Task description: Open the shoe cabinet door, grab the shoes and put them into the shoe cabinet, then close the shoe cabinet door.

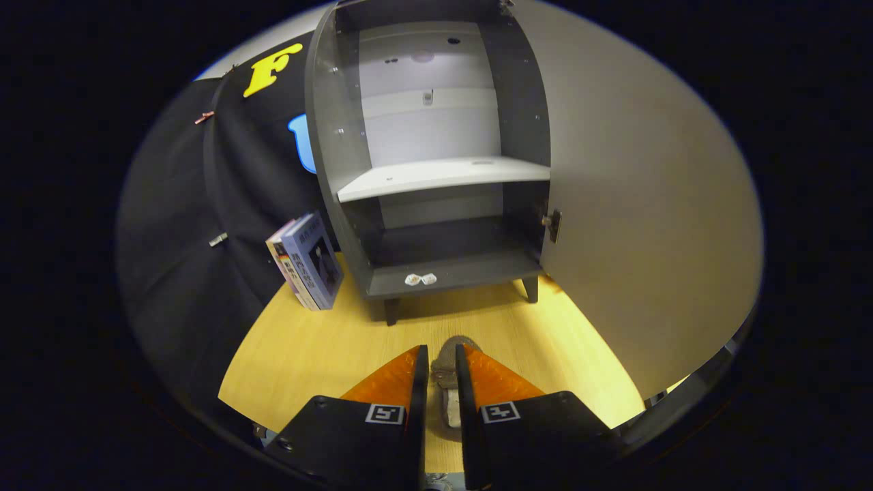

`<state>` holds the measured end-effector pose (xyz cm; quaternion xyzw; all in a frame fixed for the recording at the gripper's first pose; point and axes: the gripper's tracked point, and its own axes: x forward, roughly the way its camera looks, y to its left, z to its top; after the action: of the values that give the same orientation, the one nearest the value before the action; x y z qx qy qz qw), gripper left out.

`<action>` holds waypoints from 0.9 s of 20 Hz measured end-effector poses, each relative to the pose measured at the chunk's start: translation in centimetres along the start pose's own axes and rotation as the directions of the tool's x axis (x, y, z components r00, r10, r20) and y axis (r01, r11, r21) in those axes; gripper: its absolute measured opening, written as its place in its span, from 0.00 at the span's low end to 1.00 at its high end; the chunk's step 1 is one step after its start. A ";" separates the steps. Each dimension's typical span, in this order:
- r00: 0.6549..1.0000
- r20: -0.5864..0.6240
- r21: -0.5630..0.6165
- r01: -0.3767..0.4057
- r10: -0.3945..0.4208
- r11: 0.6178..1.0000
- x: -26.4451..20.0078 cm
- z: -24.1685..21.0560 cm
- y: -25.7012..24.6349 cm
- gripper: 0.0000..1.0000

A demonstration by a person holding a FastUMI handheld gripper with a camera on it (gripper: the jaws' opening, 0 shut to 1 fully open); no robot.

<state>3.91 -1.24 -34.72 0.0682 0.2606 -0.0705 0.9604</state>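
A shoe (447, 372) sits pinched between the fingers, both pressing on it, so the gripper (442, 365) is clenched on the shoe above the wooden floor (320, 348). At 12 o'clock beyond the fingers stands the cabinet (436, 204), its door (641, 204) swung open at 2 o'clock. A white shelf (443, 177) divides it. Books (307, 262) lean at 10 o'clock, just beside the cabinet.
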 end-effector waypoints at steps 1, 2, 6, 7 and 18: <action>1.000 -0.020 0.002 0.008 -0.008 1.000 1.1 -1.1 0.2 0.26; 0.999 -0.043 0.004 0.015 -0.014 1.000 2.0 -2.3 0.3 0.26; 0.988 -0.150 -0.011 0.039 -0.041 0.999 5.3 -7.4 0.3 0.26; 0.985 -0.168 -0.015 0.046 -0.048 0.999 6.0 -8.4 0.2 0.27; 0.970 -0.239 0.036 0.058 -0.047 0.998 11.1 -13.9 -0.4 0.26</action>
<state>6.52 -0.39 -52.28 0.0898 0.3741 -0.0928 0.9183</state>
